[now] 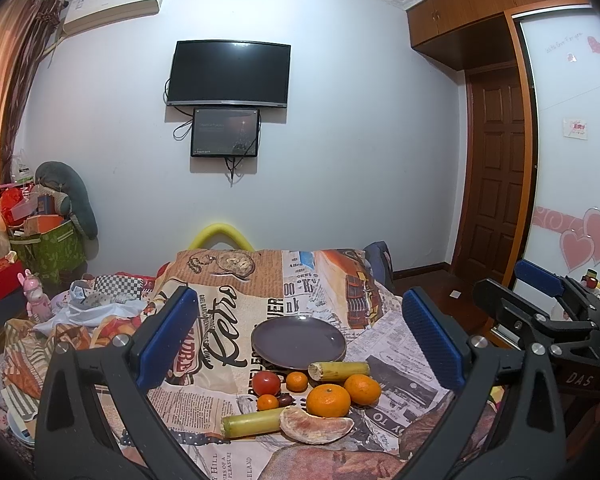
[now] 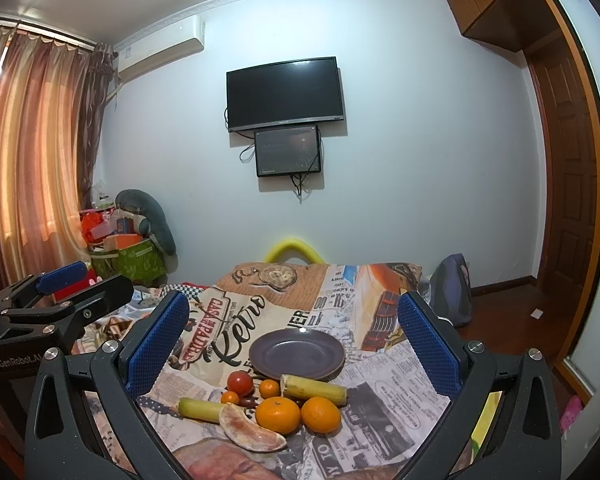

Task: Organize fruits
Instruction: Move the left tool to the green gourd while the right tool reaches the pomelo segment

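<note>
White walls w/ TV [image 1: 228, 74], AC unit [image 1: 112, 6], curtains [image 2: 32, 140], wooden door [image 1: 496, 168], wardrobe [image 1: 576, 120].

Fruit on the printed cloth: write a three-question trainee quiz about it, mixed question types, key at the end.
1. True or false: the purple plate already holds fruit.
2. Multiple choice: what lies nearest the camera? A) the tomato B) the peeled pomelo segment C) the plate
3. How many sugarcane pieces are on the cloth?

Key
1. False; it is bare.
2. B
3. Two: the far sugarcane piece by the plate and the near sugarcane piece by the pomelo. Left gripper and right gripper are both open.
</note>
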Demonstrator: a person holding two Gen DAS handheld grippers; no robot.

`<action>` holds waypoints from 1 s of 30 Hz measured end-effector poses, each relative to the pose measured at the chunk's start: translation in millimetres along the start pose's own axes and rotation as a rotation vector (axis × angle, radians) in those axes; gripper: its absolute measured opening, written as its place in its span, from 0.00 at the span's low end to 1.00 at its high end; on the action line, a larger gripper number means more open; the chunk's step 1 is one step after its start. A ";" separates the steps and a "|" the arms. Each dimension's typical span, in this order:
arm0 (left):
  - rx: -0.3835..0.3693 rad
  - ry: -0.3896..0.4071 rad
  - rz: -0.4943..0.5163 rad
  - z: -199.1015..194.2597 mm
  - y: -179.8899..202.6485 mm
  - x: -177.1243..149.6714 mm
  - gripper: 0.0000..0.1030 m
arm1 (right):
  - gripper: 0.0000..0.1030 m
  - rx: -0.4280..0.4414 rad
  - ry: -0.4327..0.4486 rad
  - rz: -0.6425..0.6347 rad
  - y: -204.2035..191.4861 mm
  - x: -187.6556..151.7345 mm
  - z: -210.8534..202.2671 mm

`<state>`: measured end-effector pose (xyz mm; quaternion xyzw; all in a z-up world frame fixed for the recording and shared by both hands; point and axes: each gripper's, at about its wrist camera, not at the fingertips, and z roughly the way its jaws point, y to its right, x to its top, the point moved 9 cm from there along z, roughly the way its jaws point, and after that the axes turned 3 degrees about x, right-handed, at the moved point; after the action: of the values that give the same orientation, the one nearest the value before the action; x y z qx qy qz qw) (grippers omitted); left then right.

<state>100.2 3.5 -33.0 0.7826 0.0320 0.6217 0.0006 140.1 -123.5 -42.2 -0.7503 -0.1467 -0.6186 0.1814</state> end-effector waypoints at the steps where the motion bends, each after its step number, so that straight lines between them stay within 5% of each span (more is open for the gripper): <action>1: 0.001 -0.006 0.002 1.2 -0.1 -1.0 1.00 | 1.00 -0.001 -0.006 0.000 0.9 -1.2 1.6; 10: 0.017 -0.095 -0.021 29.9 -20.0 -21.2 0.93 | 0.98 0.012 -0.132 0.005 10.7 -30.8 32.9; 15: 0.034 -0.204 -0.037 60.1 -38.5 -46.7 0.82 | 0.85 0.020 -0.228 -0.018 16.5 -56.7 52.6; 21: 0.043 -0.342 -0.015 95.8 -53.5 -91.8 0.70 | 0.67 0.043 -0.353 -0.028 18.1 -90.4 72.4; 24: 0.032 -0.426 -0.004 111.0 -59.6 -118.2 0.58 | 0.65 0.068 -0.412 -0.026 17.8 -108.9 81.5; 30: 0.021 -0.560 0.017 131.1 -69.6 -166.7 0.56 | 0.64 0.119 -0.520 -0.016 13.9 -143.8 97.1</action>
<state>186.9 69.6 -227.8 0.9240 0.0305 0.3811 -0.0037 203.8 -91.2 -201.0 -0.8708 -0.2305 -0.3969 0.1765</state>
